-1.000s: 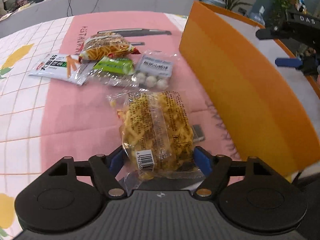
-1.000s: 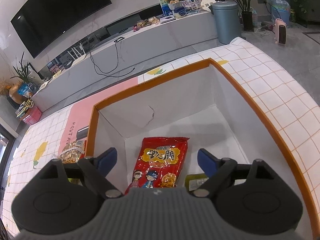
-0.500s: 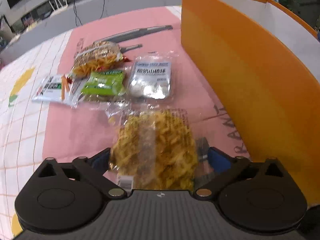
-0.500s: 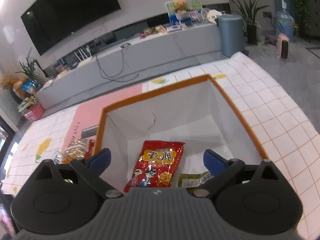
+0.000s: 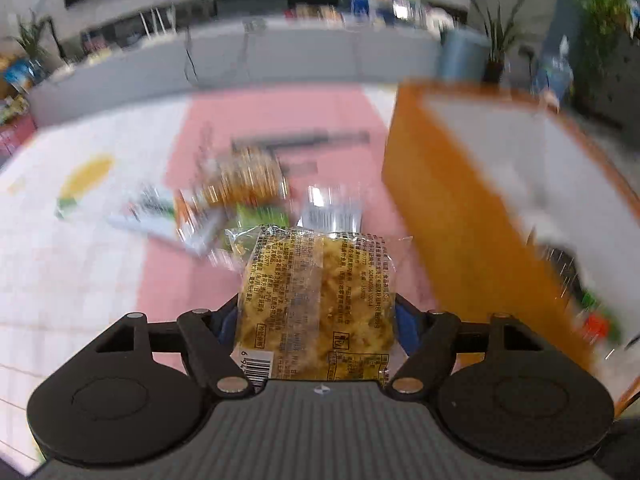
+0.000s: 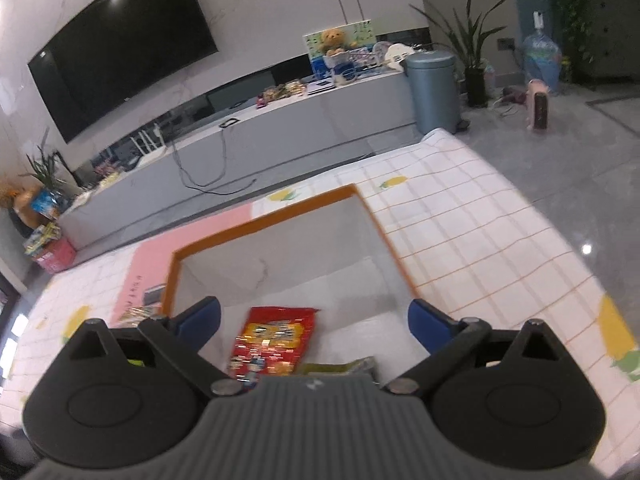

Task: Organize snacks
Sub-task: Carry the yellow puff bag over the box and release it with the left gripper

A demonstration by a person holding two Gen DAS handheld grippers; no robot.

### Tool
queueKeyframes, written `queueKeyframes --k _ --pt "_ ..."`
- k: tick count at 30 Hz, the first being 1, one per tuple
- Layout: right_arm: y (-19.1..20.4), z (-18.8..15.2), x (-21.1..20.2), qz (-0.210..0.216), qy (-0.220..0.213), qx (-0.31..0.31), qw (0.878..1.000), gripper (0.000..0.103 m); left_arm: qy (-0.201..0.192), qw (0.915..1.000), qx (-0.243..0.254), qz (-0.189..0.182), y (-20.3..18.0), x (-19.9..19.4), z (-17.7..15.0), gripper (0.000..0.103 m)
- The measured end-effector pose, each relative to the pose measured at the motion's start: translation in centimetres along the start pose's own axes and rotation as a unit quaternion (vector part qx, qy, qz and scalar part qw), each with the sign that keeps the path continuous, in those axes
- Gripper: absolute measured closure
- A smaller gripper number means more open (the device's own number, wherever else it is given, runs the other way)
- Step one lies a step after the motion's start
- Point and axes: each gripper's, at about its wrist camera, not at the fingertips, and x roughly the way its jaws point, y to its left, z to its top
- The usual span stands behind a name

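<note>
Box [image 6: 280, 276], red packet [image 6: 272, 340], green packet [image 6: 344, 367] inside

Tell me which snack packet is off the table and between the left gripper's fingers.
The clear packet of yellow noodle snack, barcode at its near corner, between the closing left gripper. The other loose packets lie flat on the pink cloth beyond it.

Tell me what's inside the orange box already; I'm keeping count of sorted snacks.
In the orange box lie a red snack bag and a green packet beside it. The right gripper's body hides the box's near floor, so more may be there.
</note>
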Motion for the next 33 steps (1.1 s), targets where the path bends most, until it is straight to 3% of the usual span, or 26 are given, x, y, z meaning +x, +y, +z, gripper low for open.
queueKeyframes --k 4,8,11,19,27,33 --pt "-1.3 -0.1 -0.4 -0.024 -0.003 0.003 1.0 0.006 -0.037 0.9989 0.02 -0.02 -2.0 -3.4 3.6 0.019" --pt "-2.5 -0.1 -0.5 -0.056 -0.003 0.002 0.998 0.006 -0.055 0.9955 0.037 -0.067 -5.6 -4.3 7.0 0.019" --pt "-3.6 -0.1 -0.4 -0.081 -0.002 0.005 0.997 0.006 -0.035 0.9941 0.034 -0.097 -8.6 -2.6 8.7 0.019" --pt "-8.3 0.1 -1.0 -0.127 -0.004 0.055 0.99 0.005 0.071 0.9902 -0.005 -0.12 -13.6 5.7 11.6 0.019" --pt "-10.2 -0.7 1.6 -0.197 0.059 0.018 0.978 0.006 0.114 0.9871 -0.032 -0.108 -16.4 10.7 11.3 0.019" --pt "-11.0 -0.6 1.2 -0.226 0.049 0.032 0.972 0.006 0.129 0.9849 -0.025 -0.112 -17.8 12.8 11.2 0.018"
